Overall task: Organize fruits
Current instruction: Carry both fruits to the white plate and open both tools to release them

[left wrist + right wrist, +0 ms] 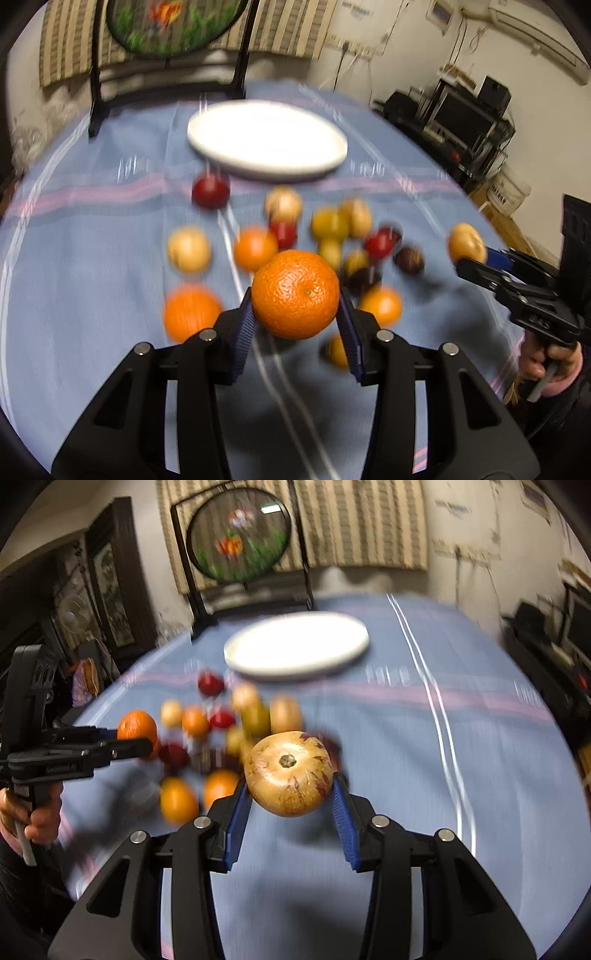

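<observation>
My left gripper point(295, 306) is shut on a large orange point(295, 293), held above the blue tablecloth. My right gripper point(290, 790) is shut on a tan round fruit with reddish streaks point(290, 773), also lifted off the cloth. Each gripper shows in the other's view: the right gripper point(471, 254) with its tan fruit point(466, 242) at the far right, the left gripper point(144, 744) with its orange point(137, 725) at the left. A white plate point(325, 166) point(236, 661) lies bare beyond a blurred pile of loose fruit point(255, 247) point(255, 716).
The loose fruit includes oranges point(190, 310), red ones point(209, 192) and yellow-tan ones point(188, 249). A round painted screen on a black stand point(238, 535) sits at the table's far edge. Dark shelves with equipment point(461, 110) stand past the right edge. A hand point(554, 363) holds the right gripper.
</observation>
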Motion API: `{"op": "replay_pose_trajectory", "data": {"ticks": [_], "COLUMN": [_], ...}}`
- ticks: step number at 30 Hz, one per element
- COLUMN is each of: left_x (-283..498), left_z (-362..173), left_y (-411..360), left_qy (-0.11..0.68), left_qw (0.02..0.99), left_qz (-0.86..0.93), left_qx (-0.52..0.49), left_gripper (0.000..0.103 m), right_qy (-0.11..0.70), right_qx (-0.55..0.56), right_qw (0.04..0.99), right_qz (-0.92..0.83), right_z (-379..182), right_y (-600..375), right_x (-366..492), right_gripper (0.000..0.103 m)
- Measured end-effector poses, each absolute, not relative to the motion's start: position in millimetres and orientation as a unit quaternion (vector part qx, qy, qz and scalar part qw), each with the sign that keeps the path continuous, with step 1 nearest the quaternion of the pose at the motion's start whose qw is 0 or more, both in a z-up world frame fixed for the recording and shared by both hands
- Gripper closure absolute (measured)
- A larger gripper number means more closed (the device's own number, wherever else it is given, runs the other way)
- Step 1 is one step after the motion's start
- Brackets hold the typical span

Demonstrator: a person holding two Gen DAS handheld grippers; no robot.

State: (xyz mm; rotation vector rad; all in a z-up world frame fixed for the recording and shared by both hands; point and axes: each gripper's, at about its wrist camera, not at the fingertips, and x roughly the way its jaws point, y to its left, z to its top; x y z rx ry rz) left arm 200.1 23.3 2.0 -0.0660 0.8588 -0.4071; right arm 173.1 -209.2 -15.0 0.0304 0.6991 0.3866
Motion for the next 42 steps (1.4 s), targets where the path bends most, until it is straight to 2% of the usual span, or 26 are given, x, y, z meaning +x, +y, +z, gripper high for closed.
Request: {"op": "replay_pose_trajectory", "data": {"ticks": [5,11,16,23,25,26,27,31,35,38,42], "left_x": [285,382,420,437,436,434,432,411,370,324,278], "left_z": [26,3,-27,-47,-46,-43,-41,-20,7,21,20], "left_y": [5,-14,-17,-18,-20,-22,-23,-19,-17,-16,-15], "left_qy": [0.408,0.441,0.474,0.487,0.484,0.479,0.471,0.441,0.392,0.346,0.334], "left_qw": [0.896,0.888,0.875,0.868,0.87,0.873,0.878,0.894,0.916,0.933,0.939], "left_qz": [-0.177,-0.13,-0.1,-0.085,-0.079,-0.071,-0.061,-0.057,-0.031,0.014,0.007], "left_qx": [-0.018,0.007,0.024,0.038,0.044,0.052,0.059,0.058,0.076,0.1,0.083], "left_gripper": [0.06,0.06,0.059,0.058,0.05,0.039,0.034,0.027,0.011,0.006,0.005], "right_qy": [0.34,0.393,0.428,0.428,0.43,0.43,0.428,0.391,0.348,0.306,0.326], "right_qx": [0.007,-0.008,-0.008,-0.047,-0.054,-0.052,-0.047,-0.04,-0.005,0.025,0.02], "right_qw": [0.922,0.903,0.888,0.888,0.887,0.886,0.887,0.906,0.923,0.939,0.934], "right_qz": [0.186,0.173,0.168,0.163,0.162,0.164,0.164,0.159,0.162,0.154,0.143], "right_z": [-1,-27,-48,-55,-55,-55,-53,-31,-11,-7,-20], "right_y": [-182,-154,-149,-141,-140,-142,-144,-155,-175,-195,-205], "right_x": [274,380,415,427,428,426,423,399,358,310,275], "right_gripper": [0.059,0.06,0.06,0.058,0.055,0.052,0.051,0.046,0.042,0.04,0.04]}}
